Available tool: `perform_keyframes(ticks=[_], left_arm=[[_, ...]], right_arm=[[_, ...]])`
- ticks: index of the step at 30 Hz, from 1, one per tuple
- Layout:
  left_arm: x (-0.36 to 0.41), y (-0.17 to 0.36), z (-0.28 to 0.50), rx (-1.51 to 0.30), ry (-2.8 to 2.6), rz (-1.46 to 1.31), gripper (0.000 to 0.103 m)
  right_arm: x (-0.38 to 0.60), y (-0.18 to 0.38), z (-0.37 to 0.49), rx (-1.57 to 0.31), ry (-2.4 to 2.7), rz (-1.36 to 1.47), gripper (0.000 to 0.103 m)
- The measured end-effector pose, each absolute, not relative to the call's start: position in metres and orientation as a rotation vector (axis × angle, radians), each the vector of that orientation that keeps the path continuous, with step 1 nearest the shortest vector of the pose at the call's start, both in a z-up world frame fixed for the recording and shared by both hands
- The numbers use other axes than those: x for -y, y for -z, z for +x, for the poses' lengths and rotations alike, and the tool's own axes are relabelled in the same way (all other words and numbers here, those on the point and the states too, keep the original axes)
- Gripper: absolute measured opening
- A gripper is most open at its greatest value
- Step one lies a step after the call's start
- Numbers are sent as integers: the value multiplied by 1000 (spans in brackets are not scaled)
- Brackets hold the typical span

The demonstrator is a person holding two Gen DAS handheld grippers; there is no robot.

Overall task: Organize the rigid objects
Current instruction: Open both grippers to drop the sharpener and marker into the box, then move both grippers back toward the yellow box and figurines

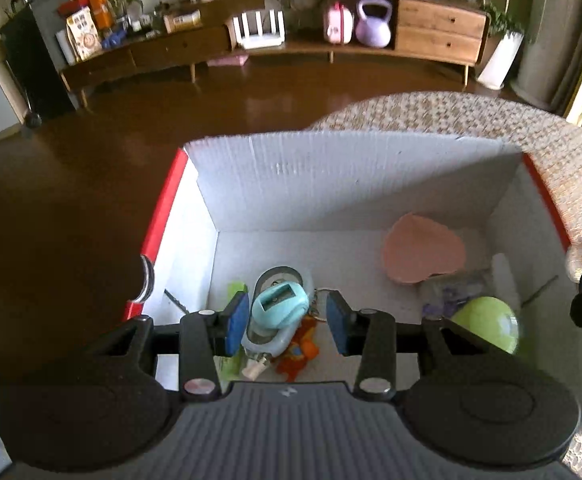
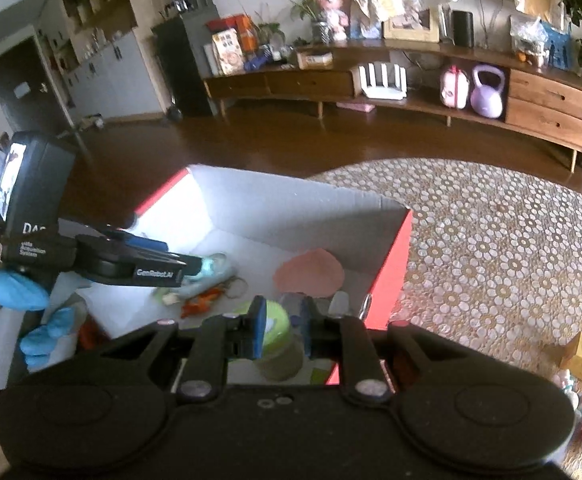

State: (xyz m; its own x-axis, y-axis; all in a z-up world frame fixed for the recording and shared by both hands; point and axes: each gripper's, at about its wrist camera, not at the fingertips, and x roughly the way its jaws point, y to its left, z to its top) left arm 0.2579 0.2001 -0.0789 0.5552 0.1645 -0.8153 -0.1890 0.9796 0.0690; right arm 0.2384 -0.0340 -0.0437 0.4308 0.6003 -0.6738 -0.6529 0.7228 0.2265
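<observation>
Evidently both grippers hang over the box [image 1: 355, 184] (its collecting bin): left gripper [image 1: 287, 322] parted above the teal sharpener [image 1: 278, 307] lying inside, right gripper [image 2: 283, 330] seemingly clenched empty.

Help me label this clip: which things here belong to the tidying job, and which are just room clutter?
Job:
- red box
- teal sharpener
- pink heart dish
- green ball
- left hand-held gripper

Lying about:
- purple kettlebell
- white router
- pink case
</observation>
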Motion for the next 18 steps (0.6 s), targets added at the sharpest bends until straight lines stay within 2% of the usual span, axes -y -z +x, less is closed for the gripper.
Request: perform_keyframes(ticks=[4, 7, 14, 18], left_arm=[[-188, 67, 239, -912, -194, -29, 42], [-177, 56, 225, -874, -172, -36, 50], [-151, 31, 193, -792, -126, -33, 54], [-132, 20, 176, -742, -97, -31, 62]], right_arm=[[45, 39, 223, -795, -812, -57, 17], [53, 35, 212, -778, -823, -52, 17], [74, 25, 189, -737, -839, -13, 18], [89, 20, 177, -714, -843, 22, 19]])
